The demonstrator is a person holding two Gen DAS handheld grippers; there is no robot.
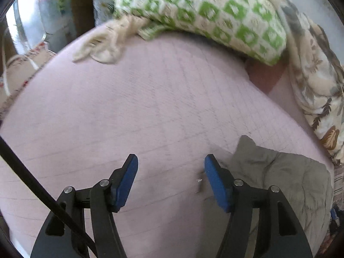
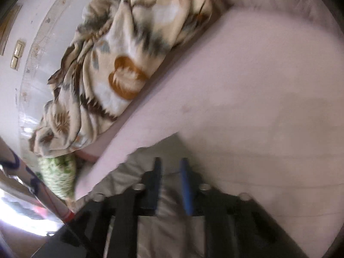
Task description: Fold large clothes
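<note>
A grey-olive garment (image 1: 286, 178) lies crumpled on the pink bedsheet (image 1: 150, 99) at the lower right of the left wrist view. My left gripper (image 1: 171, 161) is open and empty above the sheet, just left of the garment. In the blurred right wrist view my right gripper (image 2: 171, 165) has its blue pads close together with a narrow gap, over the grey garment (image 2: 133, 169). Whether cloth is pinched between them I cannot tell.
A green-and-white patterned pillow (image 1: 202, 13) and a cream cloth (image 1: 105, 40) lie at the far end of the bed. A leaf-print blanket (image 1: 316, 81) (image 2: 120, 68) is bunched along the wall side. The bed edge (image 1: 25, 79) drops off at the left.
</note>
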